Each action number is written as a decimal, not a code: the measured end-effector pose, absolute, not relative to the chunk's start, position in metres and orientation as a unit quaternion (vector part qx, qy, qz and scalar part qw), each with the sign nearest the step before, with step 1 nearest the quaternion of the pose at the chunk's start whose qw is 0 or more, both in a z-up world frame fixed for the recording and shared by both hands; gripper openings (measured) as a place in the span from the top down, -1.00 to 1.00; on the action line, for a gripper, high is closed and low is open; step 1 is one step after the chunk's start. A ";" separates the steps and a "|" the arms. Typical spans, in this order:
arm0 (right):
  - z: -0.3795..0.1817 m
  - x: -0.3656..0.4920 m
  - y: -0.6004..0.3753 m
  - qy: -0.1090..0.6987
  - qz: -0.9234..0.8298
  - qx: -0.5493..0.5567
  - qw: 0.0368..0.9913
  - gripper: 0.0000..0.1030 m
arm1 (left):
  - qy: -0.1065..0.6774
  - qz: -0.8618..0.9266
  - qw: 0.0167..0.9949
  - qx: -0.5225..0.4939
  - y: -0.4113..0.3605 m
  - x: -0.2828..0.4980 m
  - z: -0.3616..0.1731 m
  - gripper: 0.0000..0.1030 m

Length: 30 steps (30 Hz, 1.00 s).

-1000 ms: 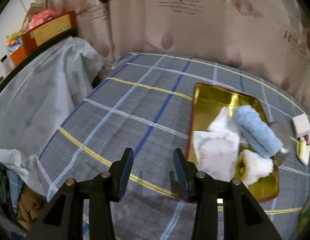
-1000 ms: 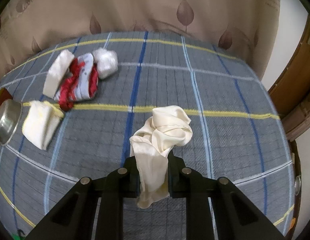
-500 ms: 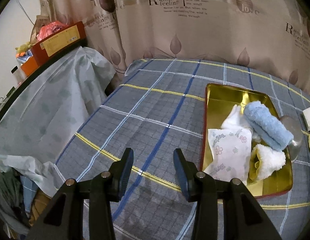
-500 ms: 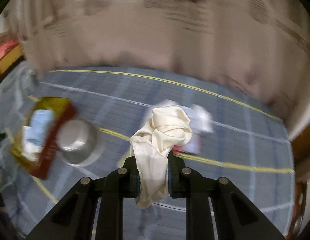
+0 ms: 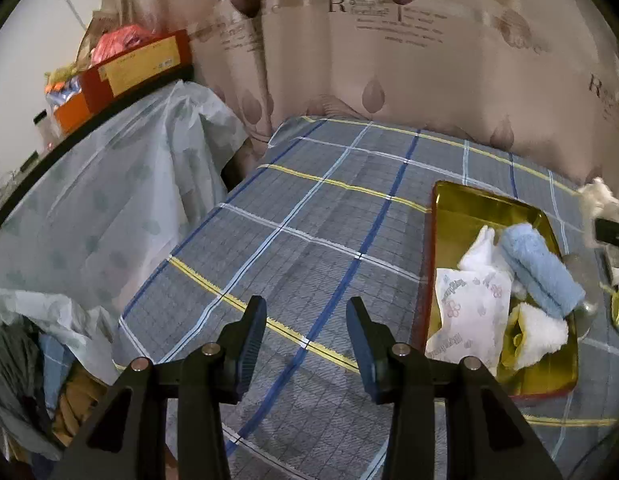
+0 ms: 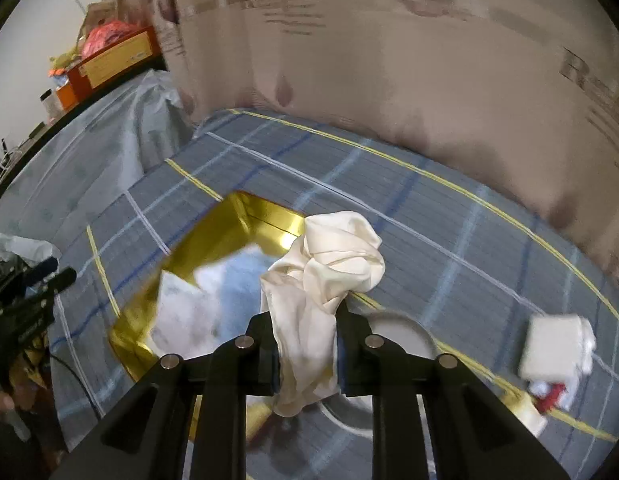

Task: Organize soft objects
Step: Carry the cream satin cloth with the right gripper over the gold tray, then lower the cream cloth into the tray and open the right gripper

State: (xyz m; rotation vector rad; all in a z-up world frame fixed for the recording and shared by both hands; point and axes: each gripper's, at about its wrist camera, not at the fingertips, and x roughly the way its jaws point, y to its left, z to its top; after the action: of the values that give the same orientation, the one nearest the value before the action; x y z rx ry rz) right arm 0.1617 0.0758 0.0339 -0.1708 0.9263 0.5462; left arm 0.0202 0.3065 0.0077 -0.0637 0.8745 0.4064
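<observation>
Cream satin cloth [image 6: 329, 276] hangs crumpled from your right gripper [image 6: 305, 344], whose jaws are clamped tight on it above the gold tray [image 6: 237, 220]. Your left gripper [image 5: 305, 340] hovers with its jaws about half apart and nothing between them, over bare bedspread [image 5: 309, 216] left of the tray.

You are working on a grey plaid bedspread crossed by yellow, blue and white lines. A beige curtain [image 5: 429, 60] printed with leaves and lettering hangs behind it, and a pale plastic sheet [image 5: 109, 184] drapes furniture to the left, under a shelf with a red and yellow box [image 5: 137, 66].

Count in the tray four soft pieces: one blue towel roll [image 5: 537, 268], one printed tissue pack [image 5: 469, 316], one fluffy white piece [image 5: 541, 332], one white cloth [image 5: 481, 248]. One metal bowl [image 5: 585, 308] touches its right edge. Beyond the bowl, the right wrist view shows one white folded cloth [image 6: 553, 344], blurred.
</observation>
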 end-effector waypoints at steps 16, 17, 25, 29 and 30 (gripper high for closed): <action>0.007 0.198 0.153 0.460 0.256 -0.115 0.842 0.44 | 0.425 0.199 0.882 -0.052 0.322 0.019 0.007 0.18; 0.005 0.200 0.154 0.462 0.255 -0.112 0.842 0.38 | 0.425 0.199 0.881 -0.052 0.322 0.019 0.007 0.18; 0.006 0.193 0.151 0.449 0.259 -0.103 0.849 -0.34 | 0.433 0.192 0.879 -0.057 0.321 0.021 0.003 0.18; 0.014 0.178 0.138 0.439 0.267 -0.096 0.853 -0.37 | 0.433 0.191 0.879 -0.051 0.319 0.022 0.002 0.18; 0.015 0.175 0.135 0.437 0.268 -0.095 0.853 -0.37 | 0.434 0.191 0.879 -0.050 0.318 0.022 0.001 0.18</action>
State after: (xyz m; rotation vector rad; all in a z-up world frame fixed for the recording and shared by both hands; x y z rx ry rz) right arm 0.1747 0.1352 0.0151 -0.2004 0.9203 0.5636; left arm 0.0219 0.3178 0.0013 -0.1045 0.9054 0.3988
